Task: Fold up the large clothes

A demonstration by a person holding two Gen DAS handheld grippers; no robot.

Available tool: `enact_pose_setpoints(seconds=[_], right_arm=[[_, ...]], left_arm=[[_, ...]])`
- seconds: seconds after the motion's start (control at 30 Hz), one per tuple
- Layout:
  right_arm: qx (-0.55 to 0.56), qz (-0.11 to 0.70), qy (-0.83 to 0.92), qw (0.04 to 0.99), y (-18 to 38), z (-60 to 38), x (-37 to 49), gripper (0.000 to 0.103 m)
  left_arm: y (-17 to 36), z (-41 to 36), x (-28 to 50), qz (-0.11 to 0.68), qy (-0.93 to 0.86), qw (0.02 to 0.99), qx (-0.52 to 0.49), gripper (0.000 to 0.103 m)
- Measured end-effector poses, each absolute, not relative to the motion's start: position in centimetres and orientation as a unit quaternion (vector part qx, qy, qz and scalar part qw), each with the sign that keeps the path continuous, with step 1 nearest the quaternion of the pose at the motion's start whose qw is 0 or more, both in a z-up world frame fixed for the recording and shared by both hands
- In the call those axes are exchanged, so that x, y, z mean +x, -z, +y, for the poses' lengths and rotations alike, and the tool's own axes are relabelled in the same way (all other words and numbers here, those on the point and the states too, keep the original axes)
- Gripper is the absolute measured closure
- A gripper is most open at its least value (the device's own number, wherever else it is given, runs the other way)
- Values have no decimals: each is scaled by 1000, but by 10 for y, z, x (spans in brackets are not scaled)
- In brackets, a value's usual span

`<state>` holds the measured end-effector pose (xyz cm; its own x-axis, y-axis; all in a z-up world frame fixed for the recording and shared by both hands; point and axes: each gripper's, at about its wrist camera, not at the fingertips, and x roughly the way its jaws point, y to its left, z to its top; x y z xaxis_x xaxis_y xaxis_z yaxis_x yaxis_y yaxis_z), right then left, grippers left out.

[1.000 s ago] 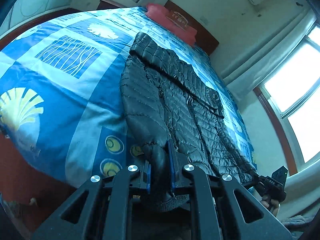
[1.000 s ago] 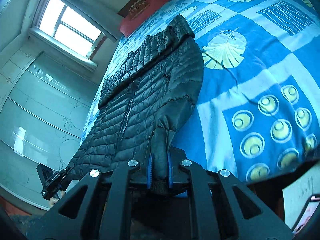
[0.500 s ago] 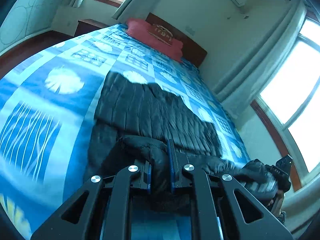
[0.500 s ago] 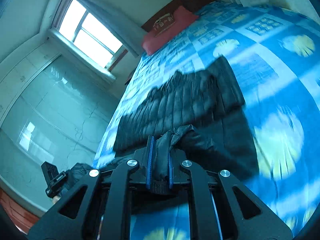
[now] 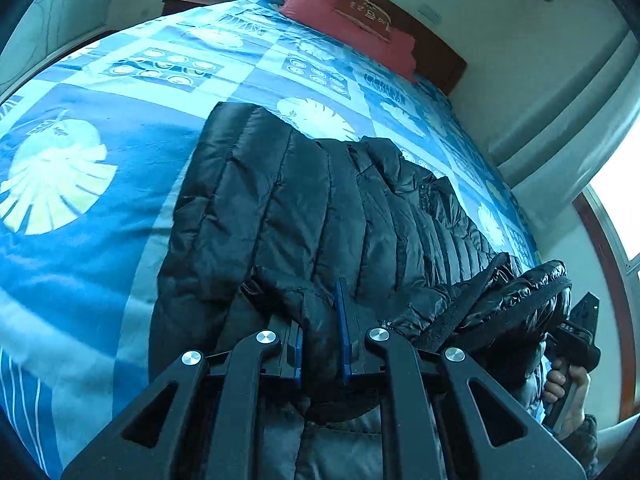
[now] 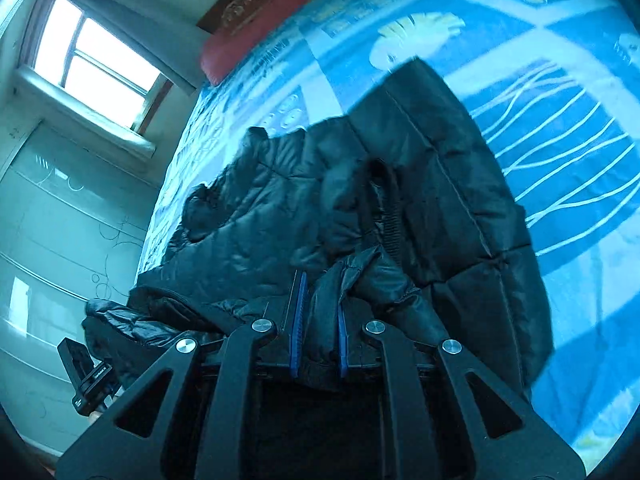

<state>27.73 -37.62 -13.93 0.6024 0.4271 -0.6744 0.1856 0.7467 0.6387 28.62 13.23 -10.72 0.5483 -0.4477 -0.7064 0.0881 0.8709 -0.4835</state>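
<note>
Presently a black quilted jacket [image 5: 312, 208] is seen lying across the bed [image 5: 120, 184], on a blue bedspread printed with pale leaf and shell motifs. The nearer part of the garment is lifted off the bed and bunched toward both cameras. The left gripper [image 5: 320, 336] is closed on a fold of the jacket's hem; dark fabric fills the gap between the blue-padded jaws. The right gripper [image 6: 318, 320] is likewise clamped on a gathered piece of the same jacket, with a ribbed edge strip [image 6: 390, 216] running up just beyond it. In the left wrist view, the other gripper [image 5: 576, 332] and the hand around its handle [image 5: 564, 392] are seen at the far right, with a glossy roll of jacket held beside them. A red pillow [image 5: 352, 20] is set against the dark wooden headboard [image 5: 436, 56] at the far end of the bed. A window [image 6: 92, 56] is noted in the right wrist view, above pale patterned wardrobe doors [image 6: 60, 240].
</note>
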Motion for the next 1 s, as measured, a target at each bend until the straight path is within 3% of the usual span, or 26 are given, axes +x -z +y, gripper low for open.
enact_pose_setpoints(seconds=[0.27,0.43,0.57,0.67,0.73,0.93,1.0], right_arm=[[341,434,-77,830,131,-376,277,87],[350,424,-74,832,119,-386,268,80],[355,417,-69,834,113,-393,263,76],[361,409,-69,835,107,-397,257,64],[363,399,-68,839,100,-399,251,52],[263,400,-68,876,79,-387,250,36],[231,411,-70,879,83,-383,261,34]], left_arm=[[97,130,292,445,163,857,-201,87],[77,137,289,434,171,855,-227,76],[59,144,291,415,180,851,-268,59],[43,158,282,369,162,863,-304,34],[35,163,279,352,167,867,-310,33],[48,164,283,370,149,885,-240,29],[60,164,290,391,161,876,-233,27]])
